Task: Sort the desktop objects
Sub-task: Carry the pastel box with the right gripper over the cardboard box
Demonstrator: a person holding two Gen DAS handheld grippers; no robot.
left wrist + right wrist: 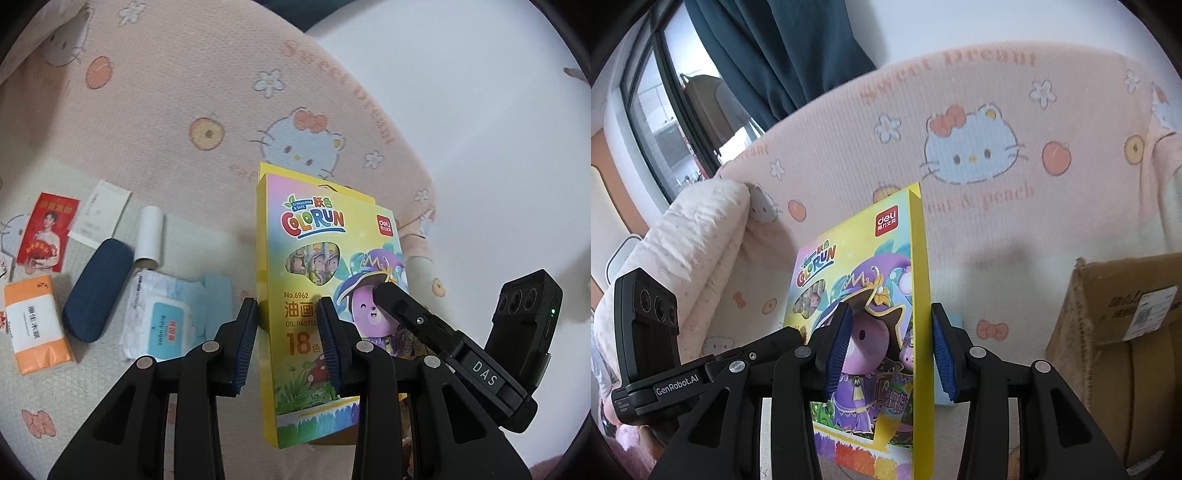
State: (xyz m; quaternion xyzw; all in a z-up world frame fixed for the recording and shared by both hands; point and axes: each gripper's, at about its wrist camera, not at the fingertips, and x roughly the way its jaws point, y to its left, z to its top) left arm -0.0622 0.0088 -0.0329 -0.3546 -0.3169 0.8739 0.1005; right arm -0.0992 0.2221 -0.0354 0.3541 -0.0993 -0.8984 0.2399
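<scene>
Fingers point(327, 332) gripping oil pastel box point(317, 258)

a home bedroom. a pink bedcover point(1015, 206) printed with cartoon cats, flowers and peaches spreads across both views, with a quilted pillow point(698, 236) bunched at one side. a dark curtain point(783, 48) hangs by a window point(665, 122). a taped cardboard box point(1123, 332) sits on the bed.

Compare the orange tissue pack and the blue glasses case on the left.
The tissue pack is orange and white with printed text and square corners; the glasses case is plain dark blue with rounded ends. The pack lies nearer the left edge; the case sits between it and the wipes. Both lie flat on the patterned cloth.
</scene>
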